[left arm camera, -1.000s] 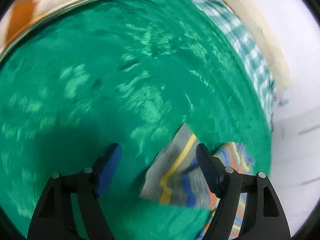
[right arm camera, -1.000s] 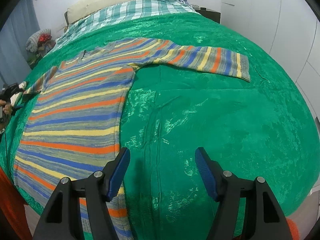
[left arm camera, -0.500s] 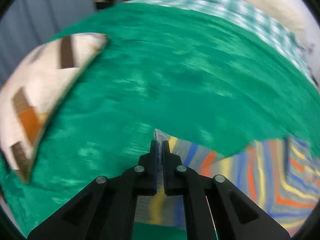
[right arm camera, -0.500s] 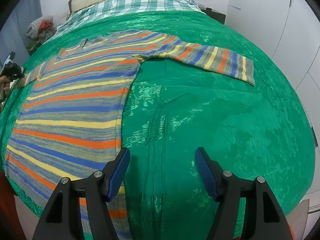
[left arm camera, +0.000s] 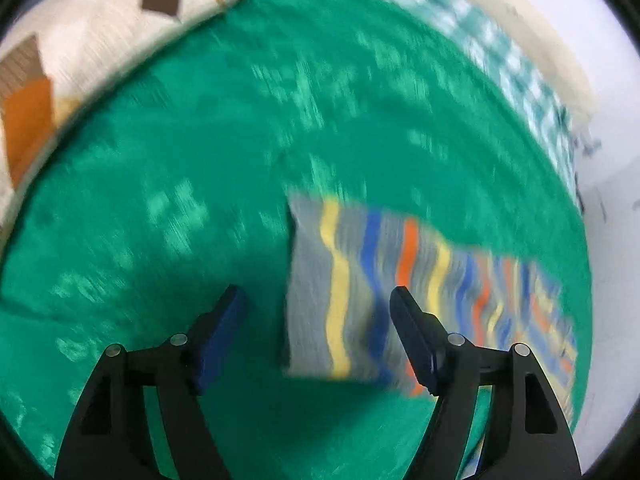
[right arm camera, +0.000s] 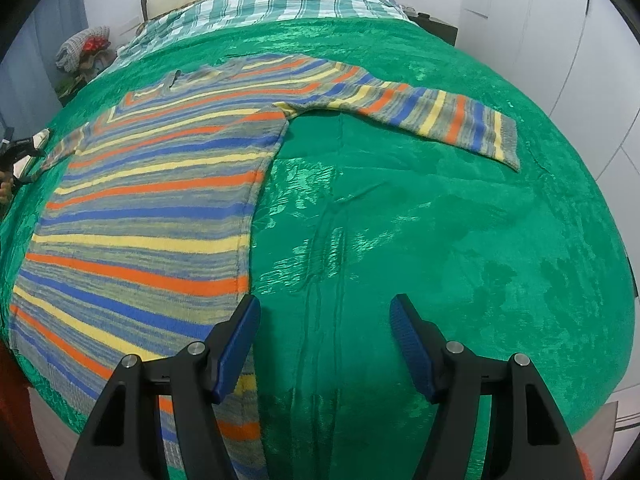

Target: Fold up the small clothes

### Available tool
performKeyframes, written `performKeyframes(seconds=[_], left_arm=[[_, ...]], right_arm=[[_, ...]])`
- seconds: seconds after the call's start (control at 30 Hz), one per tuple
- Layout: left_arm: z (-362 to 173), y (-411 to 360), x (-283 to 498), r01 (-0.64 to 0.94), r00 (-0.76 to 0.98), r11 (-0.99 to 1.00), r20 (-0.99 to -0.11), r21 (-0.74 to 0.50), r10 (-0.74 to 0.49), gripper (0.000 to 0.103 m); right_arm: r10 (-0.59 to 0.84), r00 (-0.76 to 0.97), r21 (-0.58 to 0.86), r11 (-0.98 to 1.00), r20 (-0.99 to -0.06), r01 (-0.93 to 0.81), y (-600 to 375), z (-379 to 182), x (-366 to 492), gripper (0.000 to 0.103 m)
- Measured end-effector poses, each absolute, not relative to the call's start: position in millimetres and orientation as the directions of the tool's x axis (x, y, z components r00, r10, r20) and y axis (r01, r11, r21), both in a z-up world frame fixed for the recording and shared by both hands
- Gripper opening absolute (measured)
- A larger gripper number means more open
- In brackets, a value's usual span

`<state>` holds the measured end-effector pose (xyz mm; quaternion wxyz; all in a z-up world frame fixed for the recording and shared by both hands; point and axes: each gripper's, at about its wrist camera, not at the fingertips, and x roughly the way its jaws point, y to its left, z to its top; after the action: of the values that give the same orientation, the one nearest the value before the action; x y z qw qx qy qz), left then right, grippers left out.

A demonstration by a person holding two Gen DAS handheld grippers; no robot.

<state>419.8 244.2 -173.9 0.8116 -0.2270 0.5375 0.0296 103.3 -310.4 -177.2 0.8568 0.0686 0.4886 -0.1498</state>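
While left tool (left arm camera: 318, 312) has just opened off striped sweater (right arm camera: 152, 200), right tool (right arm camera: 324, 320) wide, empty

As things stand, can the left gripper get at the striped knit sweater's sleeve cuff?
Probably yes: the left gripper is open just above the sleeve cuff, lying flat on the green bedspread with nothing over it.

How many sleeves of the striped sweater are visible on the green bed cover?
2. One sleeve stretches out flat to the right of the sweater body. The other sleeve lies at the left side, its cuff between the open left gripper fingers, untouched. None seems hidden.
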Motion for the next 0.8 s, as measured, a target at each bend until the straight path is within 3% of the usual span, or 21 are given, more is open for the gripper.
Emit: performKeyframes(seconds=[0.03, 0.07, 0.1, 0.3, 0.5, 0.63, 0.67, 0.7, 0.77, 0.8], left_arm=[[-177, 233, 418, -0.268, 0.409, 0.925, -0.901, -0.269, -0.144, 0.063], [-176, 225, 417, -0.251, 0.408, 0.945, -0.908, -0.209, -0.093, 0.025], [-176, 222, 419, -0.25, 0.402, 0.95, -0.913, -0.188, -0.075, 0.004], [-152, 221, 390, -0.381, 0.44, 0.924, -0.886, -0.039, 0.144, 0.003], [-178, 222, 398, -0.391, 0.376, 0.921, -0.912, 0.005, 0.164, 0.003], [-179, 218, 400, -0.359, 0.368, 0.932, -0.909, 0.052, 0.193, 0.01], [-175, 220, 398, -0.354, 0.377, 0.935, -0.91, 0.032, 0.173, 0.022], [-173, 221, 397, -0.353, 0.377, 0.935, -0.912, 0.023, 0.165, 0.048], [-158, 227, 378, -0.351, 0.392, 0.936, -0.906, 0.011, 0.158, 0.074], [-155, 229, 368, -0.345, 0.408, 0.939, -0.9, 0.005, 0.155, 0.075]], right_arm=[[-0.19, 0.477, -0.032, 0.947, -0.858, 0.32, -309, -178, 104, 0.067], [-0.194, 0.476, -0.04, 0.949, -0.857, 0.314, -307, -178, 105, 0.067], [-0.198, 0.477, -0.047, 0.95, -0.856, 0.31, -305, -178, 105, 0.067], [-0.208, 0.482, -0.065, 0.953, -0.851, 0.295, -301, -177, 105, 0.067], [-0.198, 0.48, -0.06, 0.956, -0.855, 0.288, -301, -179, 105, 0.067], [-0.201, 0.481, -0.057, 0.953, -0.853, 0.297, -302, -178, 104, 0.067], [-0.198, 0.476, -0.054, 0.953, -0.857, 0.3, -303, -179, 104, 0.067], [-0.195, 0.47, -0.051, 0.952, -0.861, 0.301, -304, -180, 105, 0.067], [-0.191, 0.455, -0.05, 0.951, -0.87, 0.305, -305, -183, 106, 0.075], [-0.191, 0.452, -0.05, 0.95, -0.871, 0.307, -306, -183, 106, 0.077]])
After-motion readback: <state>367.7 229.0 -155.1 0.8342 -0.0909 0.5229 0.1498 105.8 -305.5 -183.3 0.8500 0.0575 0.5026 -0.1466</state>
